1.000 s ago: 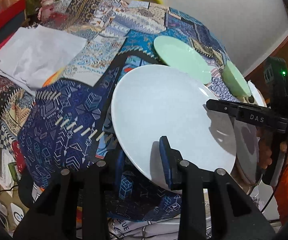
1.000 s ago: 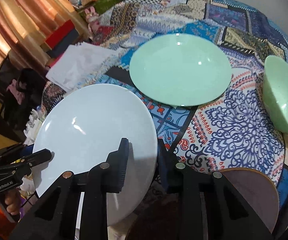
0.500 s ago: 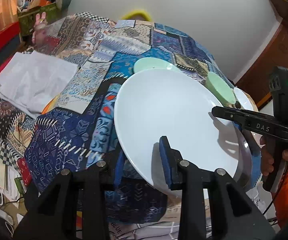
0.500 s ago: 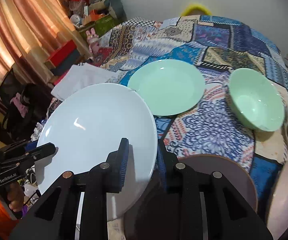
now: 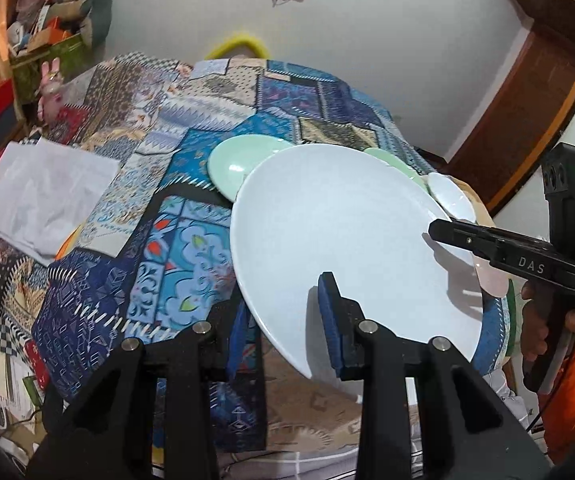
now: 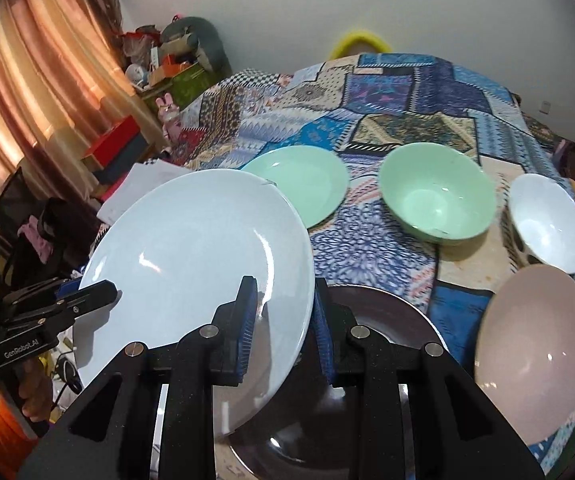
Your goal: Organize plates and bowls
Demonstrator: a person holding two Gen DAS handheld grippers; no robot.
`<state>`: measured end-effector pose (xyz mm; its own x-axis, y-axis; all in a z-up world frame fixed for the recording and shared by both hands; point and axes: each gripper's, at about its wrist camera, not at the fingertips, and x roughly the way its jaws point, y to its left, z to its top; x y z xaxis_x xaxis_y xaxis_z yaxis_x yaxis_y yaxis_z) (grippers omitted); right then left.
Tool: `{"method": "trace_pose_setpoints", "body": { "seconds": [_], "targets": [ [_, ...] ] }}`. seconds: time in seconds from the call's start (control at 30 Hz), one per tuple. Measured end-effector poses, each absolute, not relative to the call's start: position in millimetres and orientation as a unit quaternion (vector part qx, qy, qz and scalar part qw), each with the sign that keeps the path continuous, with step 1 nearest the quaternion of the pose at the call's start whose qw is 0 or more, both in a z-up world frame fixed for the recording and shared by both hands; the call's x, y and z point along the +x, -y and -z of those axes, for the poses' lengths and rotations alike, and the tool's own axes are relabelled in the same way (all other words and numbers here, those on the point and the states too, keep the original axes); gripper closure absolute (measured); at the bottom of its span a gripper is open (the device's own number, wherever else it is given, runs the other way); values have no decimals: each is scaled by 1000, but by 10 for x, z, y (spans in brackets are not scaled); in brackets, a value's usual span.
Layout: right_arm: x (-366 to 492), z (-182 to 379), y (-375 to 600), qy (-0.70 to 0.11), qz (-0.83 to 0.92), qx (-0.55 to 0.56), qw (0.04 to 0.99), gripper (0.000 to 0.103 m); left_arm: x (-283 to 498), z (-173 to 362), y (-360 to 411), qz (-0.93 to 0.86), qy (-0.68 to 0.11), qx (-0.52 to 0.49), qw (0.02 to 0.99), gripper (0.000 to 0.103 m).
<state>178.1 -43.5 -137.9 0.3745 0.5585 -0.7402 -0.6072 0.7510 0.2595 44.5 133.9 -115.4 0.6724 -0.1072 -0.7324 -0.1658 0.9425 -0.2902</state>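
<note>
**White plate held from both sides above the patchwork table**

Patchwork cloth in blues and creams covers the table, with a white wall behind it and copper-coloured curtains off to the left.

Nearest to me, my right gripper is clamped on the near rim of the big white plate, one blue pad over the face and the other under the edge. My left gripper bites the same plate on its opposite rim, a pad above and a pad below. Between the two the plate hangs tilted, clear of the cloth (in the left wrist view my right gripper shows as a black bar reaching in over the far rim).

Just under my right fingers a dark brown plate lies on the table, partly covered by the white one. Beside it to the right sits a pink plate. Farther back stand a small white bowl, a green bowl and, left of that, a green plate, whose near edge is hidden behind the raised plate.

A folded white cloth lies at the table's left side, well apart from the crockery. Beyond it, boxes and a pink toy rabbit are stacked along the wall.
</note>
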Motion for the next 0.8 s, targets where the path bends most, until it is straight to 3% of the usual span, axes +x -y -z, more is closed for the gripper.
{"method": "trace_pose_setpoints", "body": {
  "seconds": [0.8],
  "targets": [
    [1686, 1649, 1216, -457, -313, 19, 832, 78, 807, 1446, -687, 42, -463, -156, 871, 71]
  ]
}}
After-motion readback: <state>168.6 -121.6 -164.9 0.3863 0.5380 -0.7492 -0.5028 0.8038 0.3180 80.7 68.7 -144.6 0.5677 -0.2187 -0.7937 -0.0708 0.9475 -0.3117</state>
